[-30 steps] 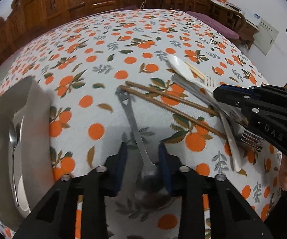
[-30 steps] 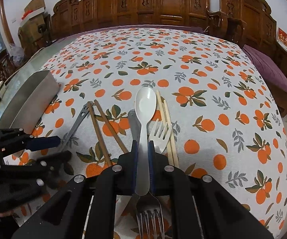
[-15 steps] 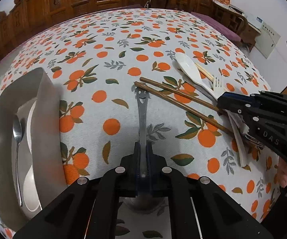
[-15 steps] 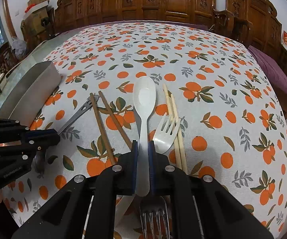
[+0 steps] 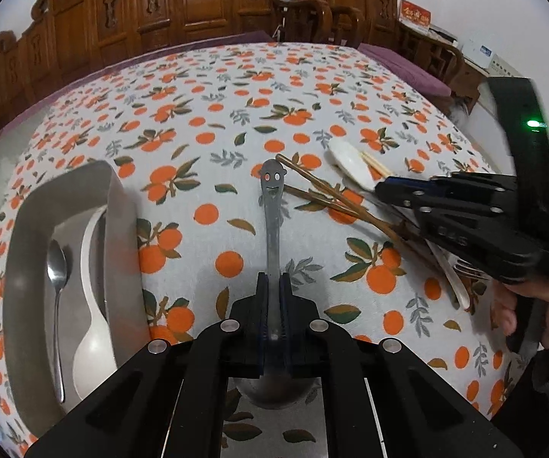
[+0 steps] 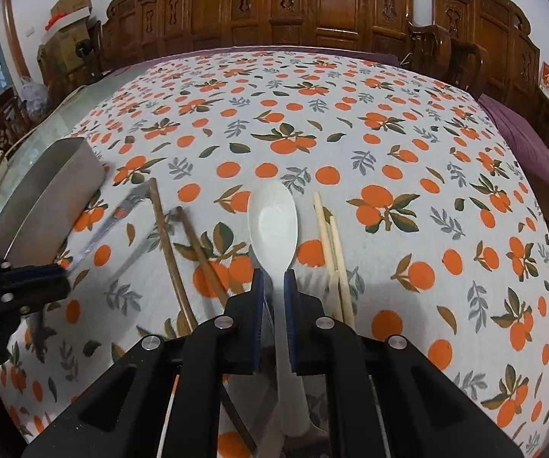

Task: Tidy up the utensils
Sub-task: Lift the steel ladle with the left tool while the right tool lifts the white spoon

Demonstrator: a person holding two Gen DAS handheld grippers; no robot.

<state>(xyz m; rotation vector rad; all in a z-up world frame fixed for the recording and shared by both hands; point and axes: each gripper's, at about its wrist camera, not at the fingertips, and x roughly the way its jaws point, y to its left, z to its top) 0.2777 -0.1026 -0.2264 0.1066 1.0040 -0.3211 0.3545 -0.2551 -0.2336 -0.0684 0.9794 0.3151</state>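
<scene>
Left hand-held gripper point(image 5: 273, 307) is clamped tight on the handle of a metal spoon point(image 5: 272, 206); its jaws have just closed on it. The spoon's smiley-faced handle end points away ahead of the jaws, and its bowl shows under the gripper body. To this gripper's left lies a metal tray point(image 5: 121, 229) on the table point(image 5: 217, 114), holding a small metal spoon point(image 5: 57, 286) and a white spoon point(image 5: 93, 328) side by side.

Right hand-held gripper point(image 6: 274, 301) is closed on the neck of a white plastic spoon point(image 6: 272, 225), whose bowl faces up just ahead of the jaws and whose handle runs back under the gripper. Left of it lie two dark wooden chopsticks point(image 6: 167, 252); right of it, two pale chopsticks point(image 6: 331, 244). A fork point(image 6: 316, 278) beside the jaws is mostly hidden. A person's hand point(image 5: 522, 305) grips the right tool.
</scene>
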